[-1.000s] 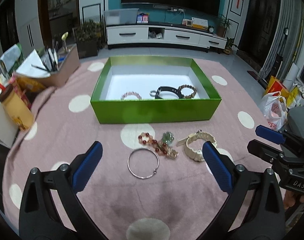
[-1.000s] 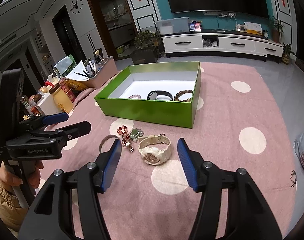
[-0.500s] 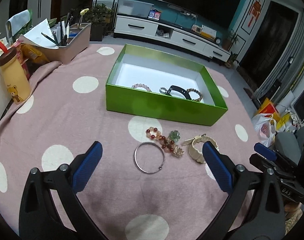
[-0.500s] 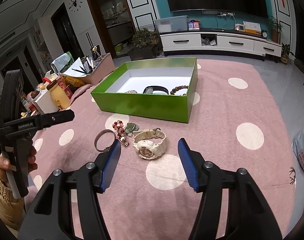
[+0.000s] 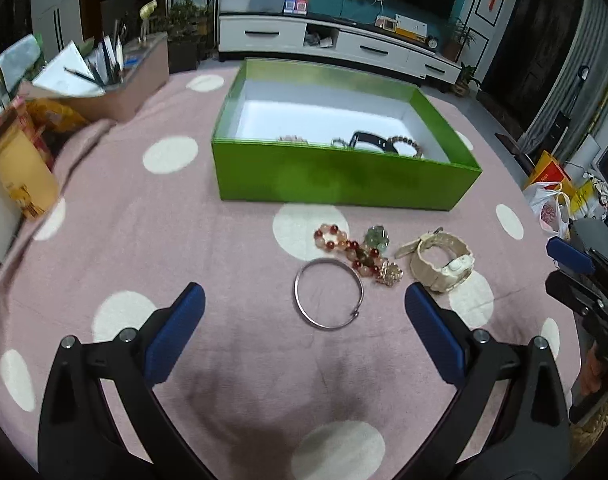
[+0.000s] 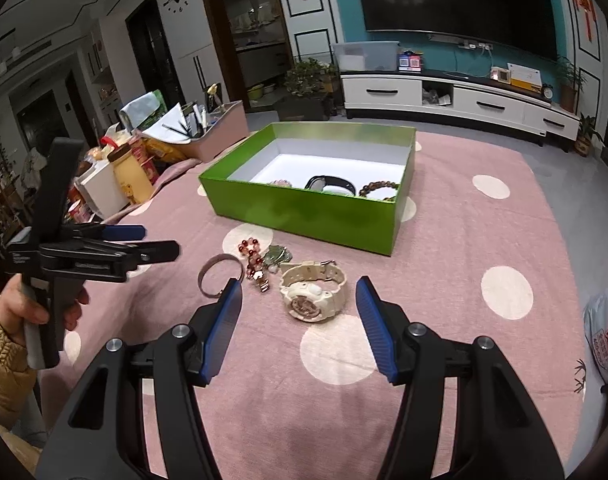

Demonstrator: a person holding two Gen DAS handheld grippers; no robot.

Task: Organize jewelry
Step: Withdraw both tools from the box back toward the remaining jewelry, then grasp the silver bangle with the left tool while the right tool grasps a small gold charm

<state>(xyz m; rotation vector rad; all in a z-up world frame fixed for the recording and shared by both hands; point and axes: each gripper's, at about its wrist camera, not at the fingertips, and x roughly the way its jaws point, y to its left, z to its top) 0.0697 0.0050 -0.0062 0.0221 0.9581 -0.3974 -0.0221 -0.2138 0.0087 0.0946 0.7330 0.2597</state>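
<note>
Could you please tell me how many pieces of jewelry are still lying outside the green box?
3: a silver bangle, a red bead bracelet with charms beside it, and a cream watch rightmost, all on the pink cloth before the green box.

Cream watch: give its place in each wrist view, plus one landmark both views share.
Left wrist: cream watch lies right of centre, beyond the right fingertip.
Right wrist: cream watch lies centre, between the open fingers.
Shared landmark: green box behind it.
</note>
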